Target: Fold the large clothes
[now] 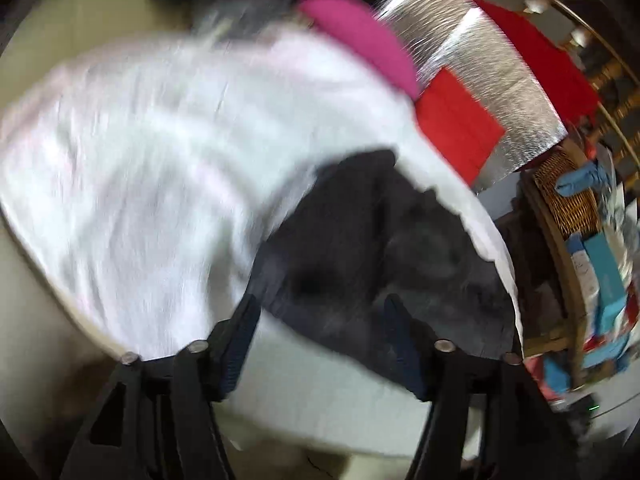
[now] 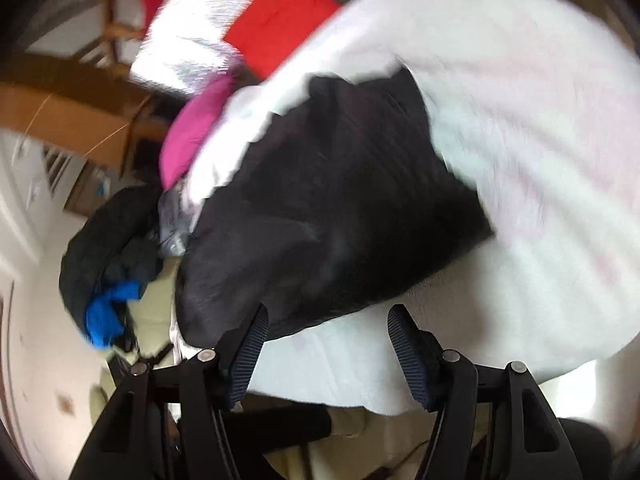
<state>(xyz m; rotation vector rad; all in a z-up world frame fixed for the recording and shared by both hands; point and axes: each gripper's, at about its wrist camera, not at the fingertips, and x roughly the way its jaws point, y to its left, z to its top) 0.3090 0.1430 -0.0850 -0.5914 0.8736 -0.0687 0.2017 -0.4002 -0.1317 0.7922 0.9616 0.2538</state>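
A dark grey, nearly black garment lies crumpled on a white sheet that covers the work surface. In the right wrist view the same garment lies on the white sheet. My left gripper is open, its fingers just short of the garment's near edge, holding nothing. My right gripper is open too, its fingers at the garment's near edge with nothing between them. Both views are blurred by motion.
A magenta cloth, a red cloth and a silver foil sheet lie beyond the sheet. A wicker basket and boxes stand at the right. A dark pile with a blue cloth lies at the left.
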